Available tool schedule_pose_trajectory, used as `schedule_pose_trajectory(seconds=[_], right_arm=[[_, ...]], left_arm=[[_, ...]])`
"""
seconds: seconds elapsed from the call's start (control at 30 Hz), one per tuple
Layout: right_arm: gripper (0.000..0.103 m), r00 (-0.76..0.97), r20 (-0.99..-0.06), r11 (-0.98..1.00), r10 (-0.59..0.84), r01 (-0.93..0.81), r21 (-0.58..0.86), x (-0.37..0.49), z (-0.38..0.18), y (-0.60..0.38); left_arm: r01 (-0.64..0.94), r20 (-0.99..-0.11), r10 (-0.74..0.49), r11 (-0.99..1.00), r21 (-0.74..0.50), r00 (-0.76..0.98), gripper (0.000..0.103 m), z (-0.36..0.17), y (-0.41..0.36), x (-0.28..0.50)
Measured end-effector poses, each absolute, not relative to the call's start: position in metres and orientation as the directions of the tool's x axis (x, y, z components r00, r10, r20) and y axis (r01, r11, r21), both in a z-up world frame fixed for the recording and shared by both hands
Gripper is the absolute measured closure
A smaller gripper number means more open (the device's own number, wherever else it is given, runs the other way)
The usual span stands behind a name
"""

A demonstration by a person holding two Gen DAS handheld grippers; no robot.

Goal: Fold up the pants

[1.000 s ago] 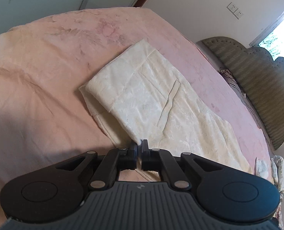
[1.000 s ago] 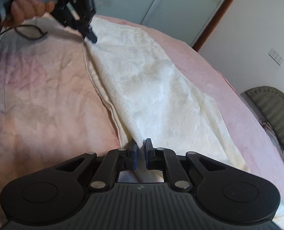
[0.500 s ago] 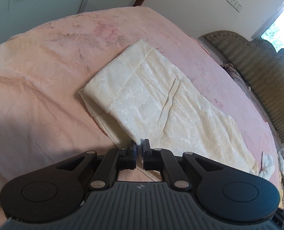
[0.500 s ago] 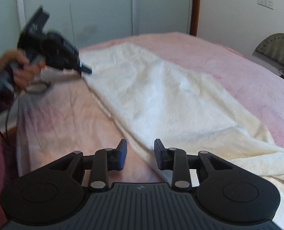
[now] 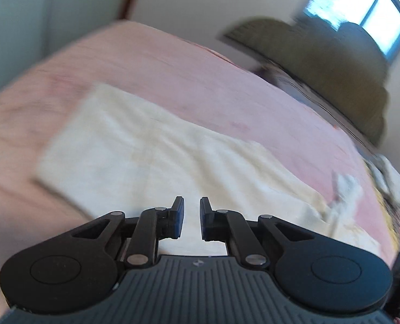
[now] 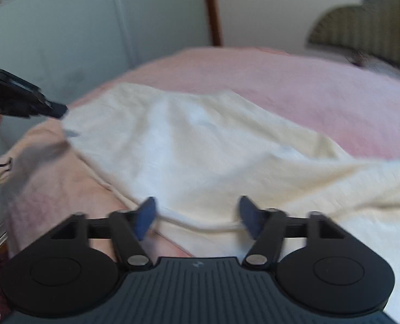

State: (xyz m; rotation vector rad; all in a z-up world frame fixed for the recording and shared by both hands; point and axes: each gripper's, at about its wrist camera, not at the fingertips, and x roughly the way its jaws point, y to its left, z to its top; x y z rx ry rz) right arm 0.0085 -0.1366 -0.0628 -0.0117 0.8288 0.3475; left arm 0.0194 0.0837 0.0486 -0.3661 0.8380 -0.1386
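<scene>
The cream pants (image 6: 200,145) lie folded lengthwise along the pink bed (image 6: 294,81) — both the left gripper (image 5: 191,213) and right gripper (image 6: 197,216) gape empty above them — crosswise folds look undone.

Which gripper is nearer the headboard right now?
Right, as far as the blur allows. The left gripper hovers by the pants' end farthest from the headboard; the right gripper is open over their near edge.

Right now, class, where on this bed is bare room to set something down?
Bare pink bedspread lies between the pants and the headboard, and between the pants and the wardrobe doors. The near edge is crowded by cloth, right tool and left tool.
</scene>
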Motion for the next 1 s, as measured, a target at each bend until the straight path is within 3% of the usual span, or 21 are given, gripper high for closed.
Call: schedule_pose_trajectory(seconds=[0.1,0.2,0.3,0.37,0.47,0.57,0.67,0.77,1.0], right_arm=[[0.03,0.675,-0.69,0.955,0.261,-0.285,0.083,-0.018,-0.051,-0.152],[0.029,0.771,-0.631,0.996,0.084,-0.048,0.073,-0.041,-0.032,-0.215],[0.026,0.756,-0.649,0.971,-0.086,0.21,0.116,-0.055,-0.039,-0.29],[0.026,0.685,-0.715,0.921,-0.138,0.355,0.162,-0.065,-0.058,-0.336],[0.025,0.71,-0.672,0.86,-0.209,0.461,0.22,-0.087,-0.052,-0.36],[0.024,0.813,-0.55,0.877,-0.19,0.393,0.278,-0.078,-0.027,-0.353],[0.025,0.84,-0.507,0.916,-0.194,0.34,0.212,-0.03,-0.003,-0.338],[0.026,0.808,-0.54,0.946,-0.237,0.319,0.062,0.04,0.007,-0.326],[0.032,0.671,-0.691,0.941,-0.269,0.335,-0.041,0.182,-0.026,-0.32]], left_arm=[[0.149,-0.705,-0.408,0.904,-0.401,0.581,0.087,0.038,0.034,0.038],[0.326,-0.707,-0.5,0.865,-0.382,0.5,0.087,0.027,-0.02,0.046],[0.463,-0.713,-0.565,0.806,-0.368,0.416,0.087,0.015,-0.068,0.046],[0.529,-0.722,-0.59,0.767,-0.363,0.361,0.087,0.007,-0.092,0.045],[0.6,-0.729,-0.6,0.729,-0.329,0.33,0.087,-0.002,-0.117,0.04],[0.647,-0.739,-0.59,0.709,-0.281,0.325,0.087,-0.006,-0.142,0.038],[0.677,-0.748,-0.571,0.7,-0.227,0.339,0.087,-0.012,-0.161,0.036],[0.707,-0.742,-0.565,0.685,-0.177,0.362,0.086,-0.019,-0.174,0.034],[0.692,-0.764,-0.528,0.706,-0.152,0.372,0.086,-0.045,-0.191,0.044]])
